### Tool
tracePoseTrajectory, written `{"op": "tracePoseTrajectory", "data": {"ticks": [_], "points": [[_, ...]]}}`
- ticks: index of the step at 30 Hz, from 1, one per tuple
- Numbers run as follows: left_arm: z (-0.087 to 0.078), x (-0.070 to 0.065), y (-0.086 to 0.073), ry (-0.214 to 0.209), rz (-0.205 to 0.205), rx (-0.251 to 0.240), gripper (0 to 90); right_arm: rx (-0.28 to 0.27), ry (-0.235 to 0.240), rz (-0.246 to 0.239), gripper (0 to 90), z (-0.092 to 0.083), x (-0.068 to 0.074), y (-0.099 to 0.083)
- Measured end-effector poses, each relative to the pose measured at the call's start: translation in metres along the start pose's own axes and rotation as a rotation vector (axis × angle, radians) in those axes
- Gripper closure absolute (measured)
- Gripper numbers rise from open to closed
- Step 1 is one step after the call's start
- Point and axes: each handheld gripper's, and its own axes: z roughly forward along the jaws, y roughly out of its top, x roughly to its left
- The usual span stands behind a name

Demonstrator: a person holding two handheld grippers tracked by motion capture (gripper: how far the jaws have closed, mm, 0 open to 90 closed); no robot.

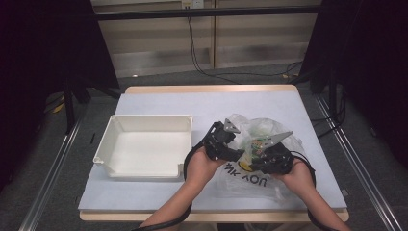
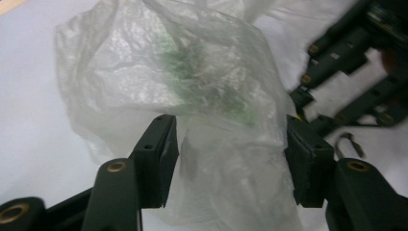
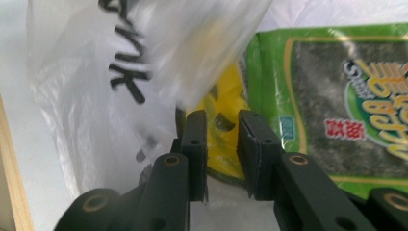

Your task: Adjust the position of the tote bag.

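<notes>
The plastic bag (image 1: 250, 154) lies crumpled on the table (image 1: 159, 103), between and under the two tongs; it is thin, clear and wrinkled, with black letters printed on it, and something green shows dimly through it. Well to the left of the left gripper (image 1: 222, 139) stands an empty white bin (image 1: 144, 147). In the left gripper view a bunch of the film stands between the jaws of the left gripper (image 2: 231, 154), but the pads do not press it, so I judge this tong released. In the right gripper view the right gripper (image 3: 222, 154) has narrow jaws, still a little apart, just in front of a yellow packet (image 3: 222, 103); beside it, to the right, lies a green seaweed packet (image 3: 337, 101). I cannot tell that anything is grasped there.

The risk, I think, is that the thin film slips or tears if one tong pulls while the other pinches only a loose fold.
</notes>
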Motion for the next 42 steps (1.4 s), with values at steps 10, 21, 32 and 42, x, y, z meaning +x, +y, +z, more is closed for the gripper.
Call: {"op": "tracePoseTrajectory", "data": {"ticks": [10,21,32,42], "points": [[0.016,0.032,0.006,0.043,-0.130,-0.004,61.4,0.042,0.002,-0.017,77.1,0.007,0.003,-0.011],[0.034,0.048,0.001,0.161,-0.203,0.050,78.5,0.056,0.040,-0.045,88.4,0.007,0.005,-0.018],[0.043,0.047,-0.005,0.190,-0.212,0.071,80.3,0.091,0.068,-0.077,85.1,0.002,0.015,-0.022],[0.040,0.045,-0.005,0.178,-0.216,0.060,81.5,-0.056,-0.043,0.041,59.9,-0.013,-0.001,0.001]]}}
